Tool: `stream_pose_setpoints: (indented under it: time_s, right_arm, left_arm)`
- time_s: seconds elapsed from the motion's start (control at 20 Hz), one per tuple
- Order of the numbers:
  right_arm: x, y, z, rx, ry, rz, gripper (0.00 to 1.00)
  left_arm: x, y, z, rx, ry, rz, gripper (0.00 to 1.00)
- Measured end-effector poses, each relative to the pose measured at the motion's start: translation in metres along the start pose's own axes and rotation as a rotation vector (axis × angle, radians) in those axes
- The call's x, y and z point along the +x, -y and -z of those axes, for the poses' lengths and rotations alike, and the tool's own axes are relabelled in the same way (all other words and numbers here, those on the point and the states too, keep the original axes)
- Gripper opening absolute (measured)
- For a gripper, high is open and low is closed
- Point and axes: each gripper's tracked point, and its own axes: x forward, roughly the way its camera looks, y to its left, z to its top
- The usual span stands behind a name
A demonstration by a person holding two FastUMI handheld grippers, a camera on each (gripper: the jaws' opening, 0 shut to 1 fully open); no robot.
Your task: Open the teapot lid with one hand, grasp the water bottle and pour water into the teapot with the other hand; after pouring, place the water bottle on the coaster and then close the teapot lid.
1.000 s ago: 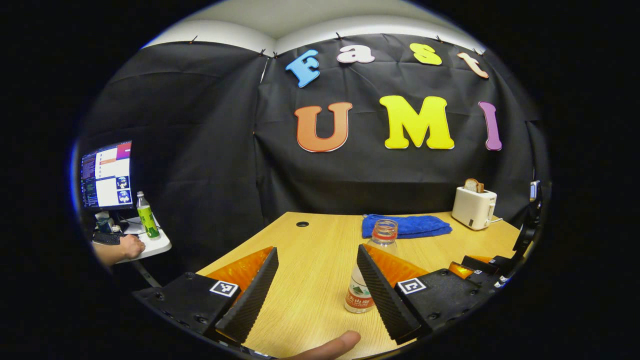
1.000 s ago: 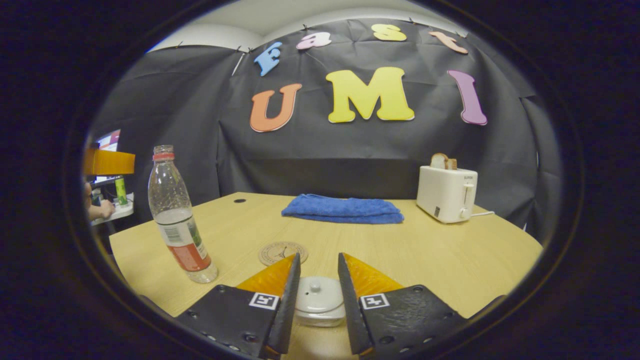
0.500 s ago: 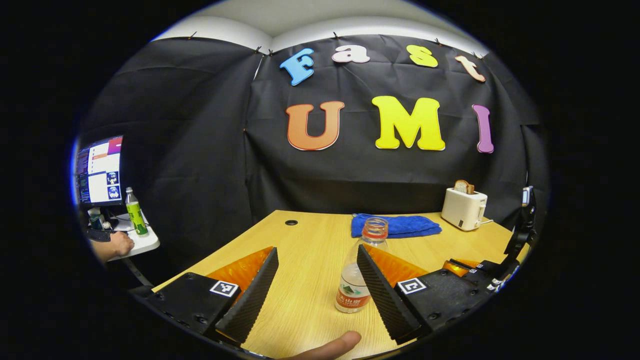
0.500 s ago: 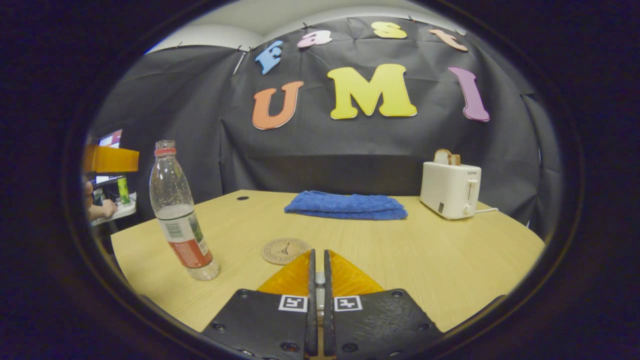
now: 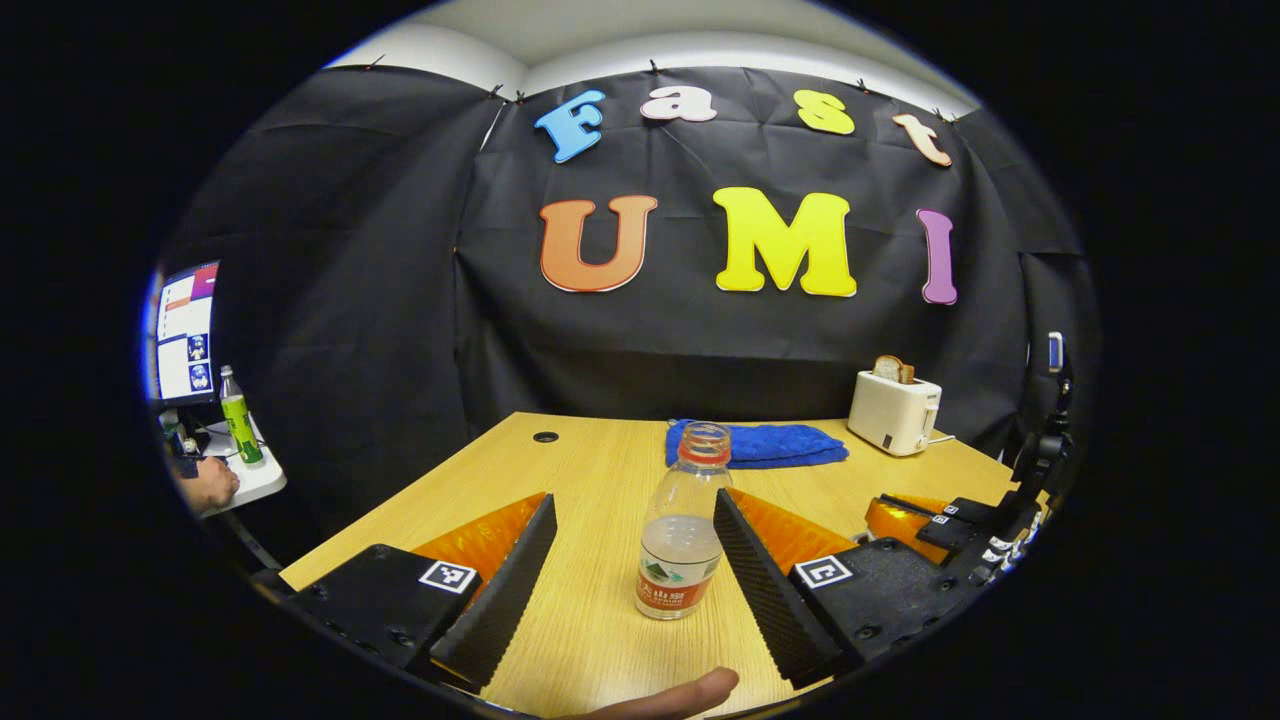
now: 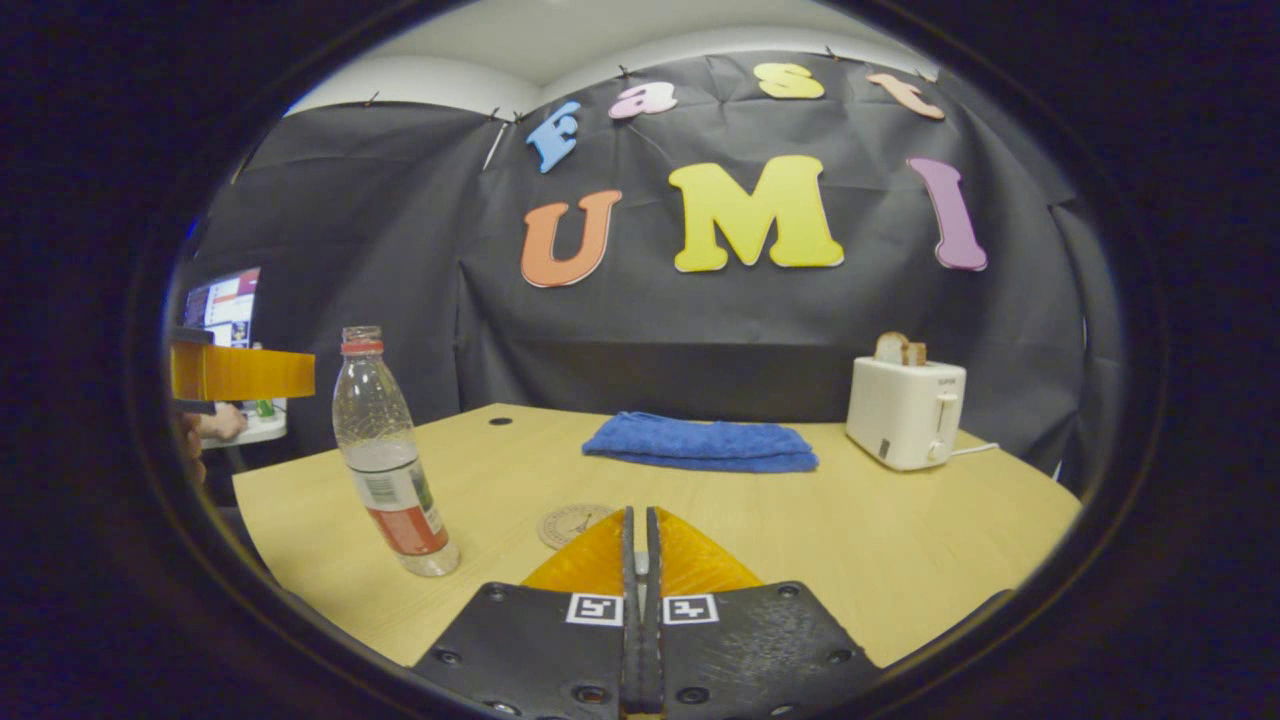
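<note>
**Early stage: bottle lined up, not yet gripped**

Done so far, judging by the layout: not much. The left gripper (image 5: 632, 498) is spread wide w/ the water bottle (image 5: 680, 545) standing upright between its fingers, closer to the right-hand finger. Neither finger looks to be pressing on it. The bottle has no cap, is approx. half full, and rests on the table (image 5: 600, 470).

The right gripper (image 6: 637, 512) is clenched, w/ only a slim slit between its fingers. Can't tell if the lid knob is pinched in there. Teapot & lid are hidden below the fingers, so lid on or off is unknown.

The coaster (image 6: 566, 522) lies flat on the table just beyond the right gripper's tips, partly covered by them, w/ nothing on it. The bottle stands near it, to its left in the right gripper view.

Left to do: grip the bottle, pour, set it on the coaster, close the lid. The lid-open step is unconfirmed.

Around:
- A folded blue towel (image 6: 700, 442) sits at the back centre.
- A white toaster (image 6: 905, 415) w/ bread in it sits back right. Both are well apart from the work zone.
- A fingertip (image 5: 680, 693) pokes in at the bottom of the left gripper view.
- Off the table to the left are a side desk w/ a monitor (image 5: 185, 335), a green bottle (image 5: 238, 415) and a person's hand (image 5: 208, 487).

Nothing blocks the bottle-to-coaster path. The open neck means any tilt while lifting could spill.
</note>
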Motion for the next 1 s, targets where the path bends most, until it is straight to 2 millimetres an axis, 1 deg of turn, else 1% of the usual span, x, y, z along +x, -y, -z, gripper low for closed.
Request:
stream_pose_setpoints:
  time_s: [0.1, 0.2, 0.3, 0.35, 0.45, 0.5, 0.65, 0.75, 0.85, 0.9, 0.95, 1.0]
  right_arm:
    - [-0.004, 0.003, -0.005, 0.001, 0.011, 0.006, 0.00]
    - [-0.013, 0.011, -0.016, 0.015, 0.030, 0.010, 0.00]
    - [-0.028, 0.026, -0.029, 0.024, 0.059, 0.028, 0.00]
    - [-0.034, 0.034, -0.032, 0.024, 0.064, 0.041, 0.00]
    - [-0.043, 0.046, -0.031, 0.042, 0.055, 0.051, 0.00]
    - [-0.046, 0.050, -0.034, 0.054, 0.056, 0.052, 0.00]
    - [-0.054, 0.072, -0.047, 0.037, 0.072, 0.110, 0.00]
    - [-0.058, 0.073, -0.054, 0.049, 0.085, 0.109, 0.00]
    - [-0.061, 0.071, -0.053, 0.095, 0.070, 0.079, 0.00]
    - [-0.062, 0.068, -0.054, 0.111, 0.069, 0.058, 0.00]
    - [-0.064, 0.069, -0.057, 0.106, 0.073, 0.055, 0.00]
    - [-0.065, 0.074, -0.057, 0.086, 0.078, 0.072, 0.00]
  left_arm:
    - [-0.001, 0.003, 0.006, 0.007, -0.002, 0.011, 0.99]
    - [-0.002, 0.013, 0.014, 0.010, -0.005, 0.050, 0.99]
    - [-0.002, 0.025, 0.028, 0.016, -0.009, 0.097, 0.99]
    - [-0.002, 0.029, 0.034, 0.016, -0.013, 0.111, 0.99]
    - [0.002, 0.032, 0.044, 0.007, -0.018, 0.122, 0.99]
    - [0.006, 0.034, 0.048, 0.006, -0.018, 0.125, 0.99]
    - [0.020, 0.033, 0.057, -0.003, -0.007, 0.123, 0.99]
    - [0.030, 0.029, 0.060, -0.011, 0.009, 0.115, 0.99]
    - [0.043, 0.030, 0.063, -0.014, 0.023, 0.119, 1.00]
    - [0.049, 0.026, 0.064, -0.017, 0.035, 0.110, 1.00]
    - [0.053, 0.023, 0.062, -0.022, 0.057, 0.105, 1.00]
    - [0.060, 0.023, 0.060, -0.017, 0.072, 0.100, 1.00]
